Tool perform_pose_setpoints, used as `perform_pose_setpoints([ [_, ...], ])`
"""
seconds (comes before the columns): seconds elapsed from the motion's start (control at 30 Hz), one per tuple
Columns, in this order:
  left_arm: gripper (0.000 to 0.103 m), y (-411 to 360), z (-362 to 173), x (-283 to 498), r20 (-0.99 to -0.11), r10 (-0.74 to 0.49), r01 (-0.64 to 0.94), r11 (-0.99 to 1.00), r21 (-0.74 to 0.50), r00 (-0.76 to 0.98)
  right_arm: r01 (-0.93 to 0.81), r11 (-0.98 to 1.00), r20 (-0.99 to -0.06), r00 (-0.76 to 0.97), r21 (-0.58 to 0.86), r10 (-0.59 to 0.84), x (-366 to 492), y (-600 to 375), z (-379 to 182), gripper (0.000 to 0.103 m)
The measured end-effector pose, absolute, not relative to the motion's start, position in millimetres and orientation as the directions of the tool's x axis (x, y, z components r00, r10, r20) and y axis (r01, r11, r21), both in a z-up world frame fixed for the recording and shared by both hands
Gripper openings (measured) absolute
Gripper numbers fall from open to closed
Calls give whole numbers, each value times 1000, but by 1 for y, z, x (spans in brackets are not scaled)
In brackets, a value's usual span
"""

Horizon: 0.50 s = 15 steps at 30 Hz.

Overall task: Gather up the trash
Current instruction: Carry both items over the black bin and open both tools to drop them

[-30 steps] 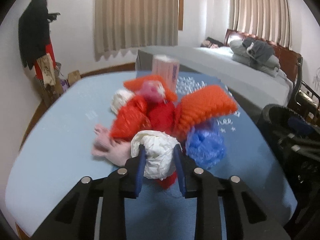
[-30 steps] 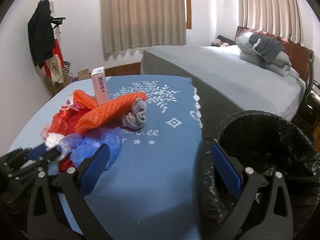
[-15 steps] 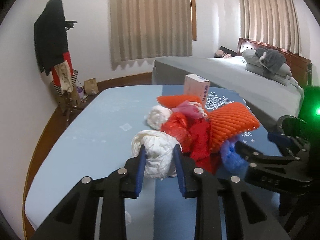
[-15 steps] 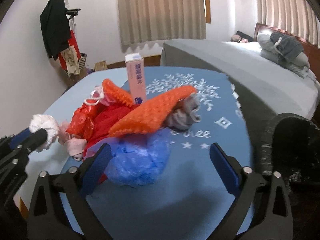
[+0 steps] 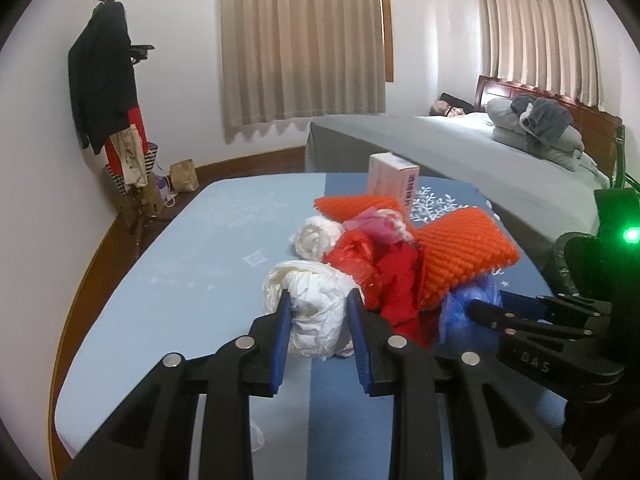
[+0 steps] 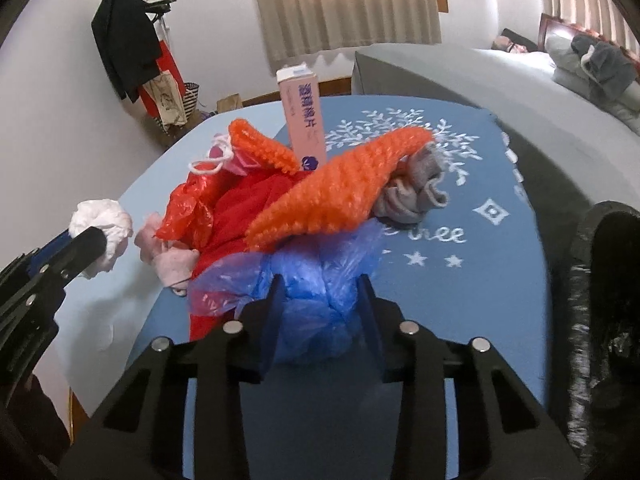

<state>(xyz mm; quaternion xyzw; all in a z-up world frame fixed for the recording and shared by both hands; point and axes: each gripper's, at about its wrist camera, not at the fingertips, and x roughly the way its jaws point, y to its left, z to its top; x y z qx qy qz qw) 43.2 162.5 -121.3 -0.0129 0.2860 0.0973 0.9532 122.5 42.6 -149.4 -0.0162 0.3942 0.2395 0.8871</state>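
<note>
My right gripper [image 6: 320,300], which a second ago stood wide beside the black bin [image 6: 608,280], now faces the trash pile on the desk [image 6: 460,280], and its jaws are closing around the blue plastic bag [image 6: 316,280]. My left gripper [image 5: 316,320] keeps its jaws clamped on the white crumpled wad [image 5: 312,304], lifted slightly. I judge both pieces ready for the bin.

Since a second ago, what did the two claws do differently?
The right claw swung from the black bin bag to the pile, and its jaws are closing around the crumpled blue plastic bag. The left claw drew the crumpled white plastic bag out of the pile, still clamped. The upright pink box stayed.
</note>
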Motion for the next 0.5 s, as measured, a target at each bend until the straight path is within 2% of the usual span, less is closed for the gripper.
perform_pose_setpoints([
  [0.27, 28, 136, -109, 42, -527, 123, -129, 991, 27, 841, -411, 898, -686, 609, 157, 399, 102, 2, -128, 29],
  [0.5, 28, 100, -97, 47, -506, 45, -40, 999, 22, 861, -316, 936, -641, 689, 156, 339, 86, -55, -106, 29],
])
